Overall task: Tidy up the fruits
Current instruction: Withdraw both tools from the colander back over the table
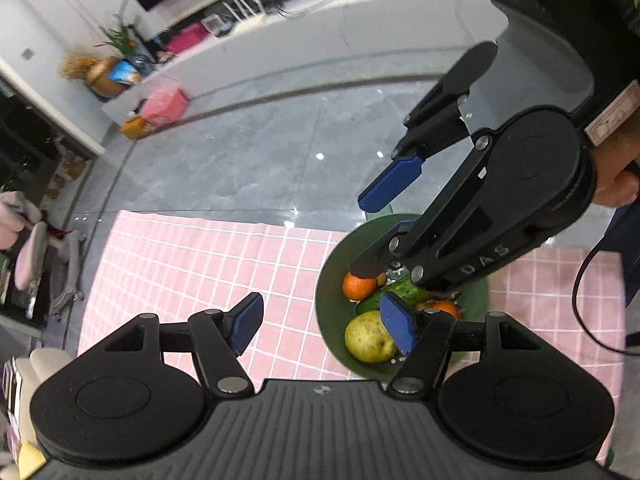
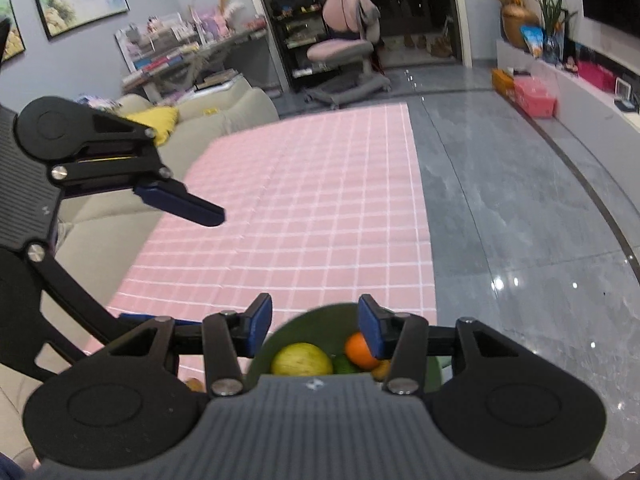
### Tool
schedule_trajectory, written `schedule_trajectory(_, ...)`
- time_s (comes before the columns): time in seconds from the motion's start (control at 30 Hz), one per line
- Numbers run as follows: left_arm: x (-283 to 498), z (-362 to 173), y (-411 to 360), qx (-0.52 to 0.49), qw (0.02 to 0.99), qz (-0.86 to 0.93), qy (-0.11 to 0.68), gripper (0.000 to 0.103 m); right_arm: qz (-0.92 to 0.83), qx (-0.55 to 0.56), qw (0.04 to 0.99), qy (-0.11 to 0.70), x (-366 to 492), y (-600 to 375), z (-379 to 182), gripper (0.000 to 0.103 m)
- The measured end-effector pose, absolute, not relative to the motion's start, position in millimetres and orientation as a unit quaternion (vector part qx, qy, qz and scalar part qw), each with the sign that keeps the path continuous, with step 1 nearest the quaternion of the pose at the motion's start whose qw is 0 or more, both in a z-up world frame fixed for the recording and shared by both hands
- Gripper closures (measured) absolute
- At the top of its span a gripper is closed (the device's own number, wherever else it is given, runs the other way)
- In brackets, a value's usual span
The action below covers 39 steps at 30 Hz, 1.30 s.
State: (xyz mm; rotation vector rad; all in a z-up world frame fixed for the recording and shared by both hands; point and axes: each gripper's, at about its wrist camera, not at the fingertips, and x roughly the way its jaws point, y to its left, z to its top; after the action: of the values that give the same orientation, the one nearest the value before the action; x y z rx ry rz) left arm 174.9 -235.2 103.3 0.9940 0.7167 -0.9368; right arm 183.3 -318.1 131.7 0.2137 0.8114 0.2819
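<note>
A green bowl (image 1: 332, 276) sits on the pink checked cloth (image 1: 192, 264). It holds a yellow-green pear (image 1: 366, 338), an orange (image 1: 356, 286), a cucumber (image 1: 394, 292) and a second orange (image 1: 444, 307). My left gripper (image 1: 324, 330) is open and empty, its right finger over the bowl's edge. My right gripper (image 1: 372, 236) hangs open above the bowl. In the right wrist view my right gripper (image 2: 315, 326) is open and empty above the bowl (image 2: 316, 322), with the pear (image 2: 302, 360), an orange (image 2: 358, 350) and the cucumber (image 2: 344, 365) below it. The left gripper's finger (image 2: 180, 202) shows at left.
The cloth (image 2: 304, 200) covers a low table beside a beige sofa (image 2: 224, 108) with a yellow cushion (image 2: 158, 118). Grey tiled floor (image 2: 520, 220) lies to the right. A pink chair (image 2: 346, 40), a pink box (image 2: 534, 96) and a white TV bench (image 2: 580, 92) stand farther off.
</note>
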Motion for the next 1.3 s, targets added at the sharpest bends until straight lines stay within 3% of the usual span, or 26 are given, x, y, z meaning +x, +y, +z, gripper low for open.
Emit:
schedule_trajectory(0.37, 135.7, 145.5, -156.4, 0.343, 0.804, -0.348, 0.339, 0.019, 0.116, 0.098, 0.915, 0.374, 113.9, -272.0, 181.3, 0.057)
schedule_trajectory(0.7, 104.5, 127.3, -69.7, 0.219, 0.876, -0.253, 0.348, 0.017, 0.1, 0.087, 0.919, 0.372, 81.2, -230.3, 190.4, 0.055)
schedule_trajectory(1.03, 82.3, 64.1, 8.4, 0.06, 0.911, -0.171, 0.37, 0.017, 0.041, 0.16, 0.908, 0.385, 61.1, -190.8, 119.5, 0.047)
schedule_trajectory(1.1, 80.3, 51.9, 15.2, 0.056, 0.919, -0.145, 0.363, 0.017, 0.011, 0.184, 0.905, 0.384, 54.7, -185.2, 99.4, 0.04)
schedule_trajectory(1.3, 88.9, 8.4, 4.2, 0.092, 0.921, -0.109, 0.363, 0.017, -0.044, 0.227, 0.892, 0.389, 37.9, -166.9, 43.2, 0.04)
